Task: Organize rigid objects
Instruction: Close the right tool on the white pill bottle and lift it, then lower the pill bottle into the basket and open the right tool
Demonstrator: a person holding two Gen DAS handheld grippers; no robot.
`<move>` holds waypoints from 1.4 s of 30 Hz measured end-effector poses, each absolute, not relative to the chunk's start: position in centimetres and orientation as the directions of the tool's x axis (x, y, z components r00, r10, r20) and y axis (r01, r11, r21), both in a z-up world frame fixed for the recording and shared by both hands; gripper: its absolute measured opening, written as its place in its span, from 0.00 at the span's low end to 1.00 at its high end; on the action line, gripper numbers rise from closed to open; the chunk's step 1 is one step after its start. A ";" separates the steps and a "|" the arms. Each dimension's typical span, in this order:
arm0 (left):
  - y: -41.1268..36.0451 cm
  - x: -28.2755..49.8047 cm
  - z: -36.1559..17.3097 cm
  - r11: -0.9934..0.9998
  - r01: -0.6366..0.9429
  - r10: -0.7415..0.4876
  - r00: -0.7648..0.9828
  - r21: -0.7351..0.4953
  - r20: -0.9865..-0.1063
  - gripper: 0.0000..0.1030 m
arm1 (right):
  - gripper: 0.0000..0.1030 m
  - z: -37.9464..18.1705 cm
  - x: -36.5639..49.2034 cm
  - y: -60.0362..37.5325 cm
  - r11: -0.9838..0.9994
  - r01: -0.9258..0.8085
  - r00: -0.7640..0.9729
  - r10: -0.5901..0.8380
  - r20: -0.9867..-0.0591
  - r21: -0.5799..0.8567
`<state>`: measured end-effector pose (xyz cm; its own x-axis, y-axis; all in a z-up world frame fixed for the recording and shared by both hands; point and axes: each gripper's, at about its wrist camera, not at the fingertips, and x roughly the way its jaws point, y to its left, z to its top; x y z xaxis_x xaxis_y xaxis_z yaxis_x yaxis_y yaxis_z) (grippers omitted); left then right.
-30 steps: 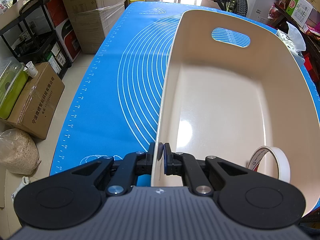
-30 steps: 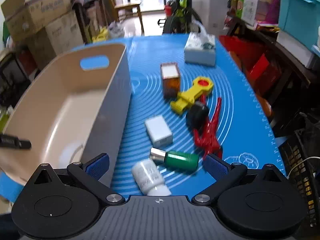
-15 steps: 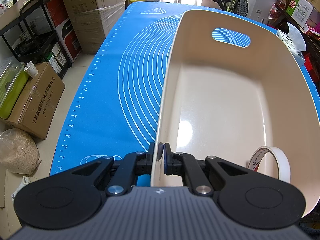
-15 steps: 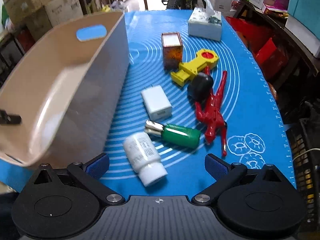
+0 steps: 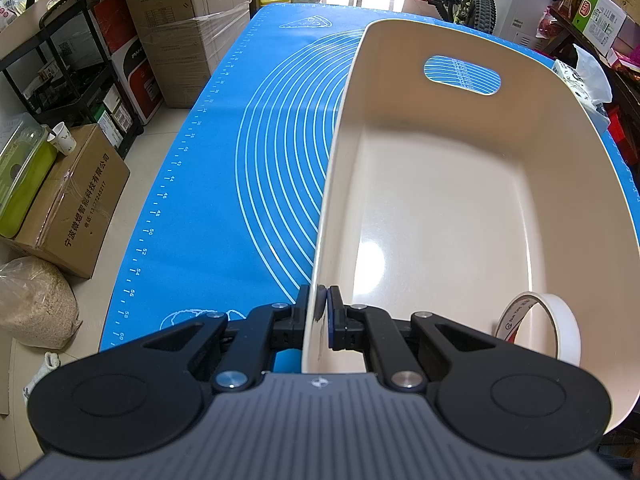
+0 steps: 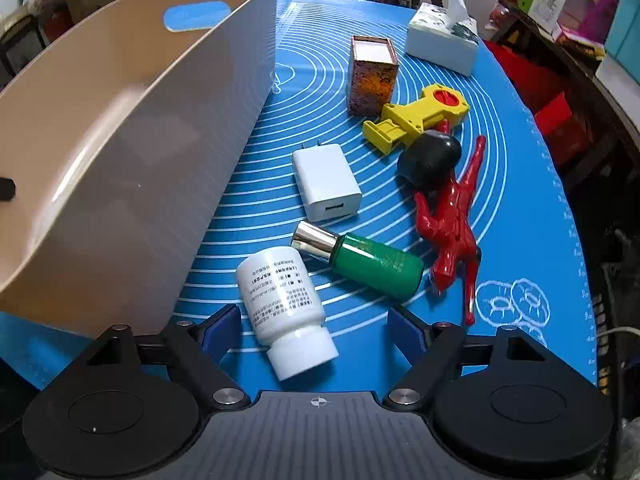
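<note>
Left wrist view first: nothing has budged here compared with a second back. The left gripper (image 5: 319,312) stays pinched tight on the near rim of the beige bin (image 5: 440,208), one pad outside the wall and one inside, basically holding the bin steady on the blue mat (image 5: 224,184). Lower right of that frame, a roll of white tape (image 5: 540,326) already sits inside the bin against the near wall, so one item looks sorted.

Right wrist view is where the change is. A second ago the camera sat higher and the clutter looked small and far off; now the right gripper (image 6: 316,330) has dropped in close and its jaws are closing from wide open. The white pill bottle (image 6: 286,312) lies on its side at the bottom centre of the frame, right between the blue pads, but there's a gap on both sides, so no grip yet.

Moving right across the frame: white charger (image 6: 326,182) mid-frame, green bottle (image 6: 368,262) with a silver cap touching the pill bottle's far end, patterned box (image 6: 372,76) and yellow toy (image 6: 420,118) above, black lump (image 6: 430,160), then the red figure (image 6: 452,220).

My read: the pill bottle is next into the bin, and the green bottle may get nudged during the pinch.
</note>
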<state>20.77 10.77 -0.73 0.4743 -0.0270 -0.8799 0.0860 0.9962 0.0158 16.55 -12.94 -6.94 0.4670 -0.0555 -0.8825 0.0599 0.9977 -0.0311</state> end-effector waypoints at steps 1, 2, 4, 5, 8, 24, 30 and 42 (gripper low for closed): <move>10.8 20.7 -0.7 0.996 0.087 -0.027 0.474 0.016 -0.880 0.09 | 0.77 -7.0 16.7 -12.7 0.998 0.051 0.470 -0.060 -0.880 -0.041; 10.8 20.8 -0.8 0.996 0.087 -0.027 0.474 0.016 -0.880 0.09 | 0.72 -7.0 16.8 -12.5 0.998 0.037 0.475 -0.059 -0.878 -0.047; 10.7 20.8 -0.8 0.996 0.087 -0.028 0.470 0.014 -0.882 0.09 | 0.66 -7.0 16.9 -12.0 0.998 0.011 0.486 -0.052 -0.873 -0.054; 10.7 20.8 -0.8 0.996 0.087 -0.029 0.468 0.014 -0.883 0.09 | 0.64 -6.9 16.9 -11.8 0.998 0.003 0.491 -0.050 -0.869 -0.056; 10.7 20.8 -0.8 0.996 0.088 -0.029 0.467 0.014 -0.884 0.09 | 0.43 -6.7 16.9 -11.5 0.999 -0.030 0.499 -0.016 -0.866 -0.035; 10.4 20.7 -0.7 0.995 0.095 -0.027 0.469 0.020 -0.883 0.09 | 0.43 -3.0 16.2 -12.5 0.996 0.063 0.613 -0.087 -0.785 -0.061; 10.6 20.8 -0.7 0.996 0.094 -0.039 0.468 0.006 -0.883 0.07 | 0.43 -0.3 16.2 -12.9 0.992 0.124 0.690 -0.097 -0.717 -0.015; 10.9 20.7 -0.6 0.995 0.103 -0.043 0.477 0.007 -0.878 0.07 | 0.43 5.4 17.9 -9.6 0.994 0.066 0.840 -0.011 -0.543 0.082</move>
<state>20.74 10.88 -0.63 0.4770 -0.0434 -0.8778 0.1031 0.9947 0.0068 17.93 -9.57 5.43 0.8397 -0.0112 -0.5430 0.0661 0.9945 0.0817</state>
